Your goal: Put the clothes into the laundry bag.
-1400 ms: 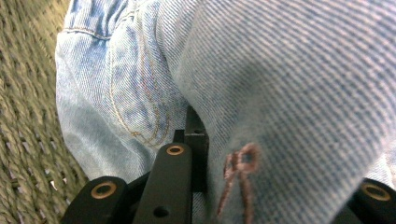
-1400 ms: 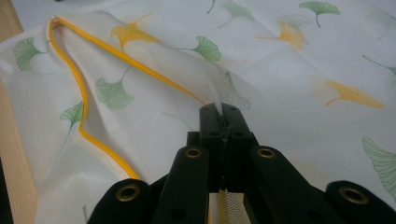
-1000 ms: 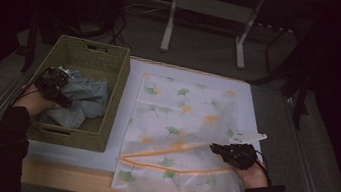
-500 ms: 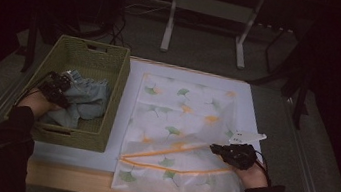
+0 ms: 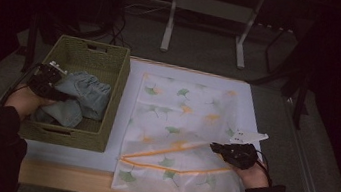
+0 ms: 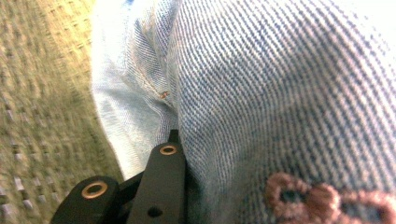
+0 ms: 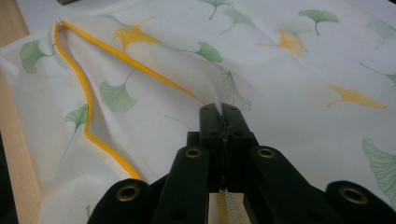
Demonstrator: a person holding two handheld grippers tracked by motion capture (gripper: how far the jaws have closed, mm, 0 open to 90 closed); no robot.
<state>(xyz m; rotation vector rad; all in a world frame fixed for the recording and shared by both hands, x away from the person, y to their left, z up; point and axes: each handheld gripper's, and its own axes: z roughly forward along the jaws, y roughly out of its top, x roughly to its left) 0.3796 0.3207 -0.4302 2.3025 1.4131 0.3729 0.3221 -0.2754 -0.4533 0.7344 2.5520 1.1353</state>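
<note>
A white mesh bag [image 5: 181, 112] printed with ginkgo leaves lies flat on the table, and its yellow-trimmed opening [image 5: 169, 159] gapes toward the near edge. My right gripper [image 5: 216, 148] is shut on the upper lip of that opening; in the right gripper view the jaws [image 7: 219, 109] pinch the mesh bag [image 7: 303, 93] just past the yellow trim [image 7: 88, 107]. A light blue denim garment [image 5: 85, 94] lies crumpled in the woven basket [image 5: 119, 94]. My left gripper [image 5: 60, 93] is down in the basket, shut on the denim garment [image 6: 280, 93], which hides one jaw.
The olive woven basket wall [image 6: 42, 93] stands close at the left gripper's side. The bag rests on a white mat [image 5: 257, 113] over a wooden table edge [image 5: 71, 175]. Metal rails run along both table sides, and a white stand's legs [image 5: 167, 30] rise beyond the far edge.
My left hand has shifted toward the near side of the basket and lower onto the denim. The right gripper has held still on the bag's lip.
</note>
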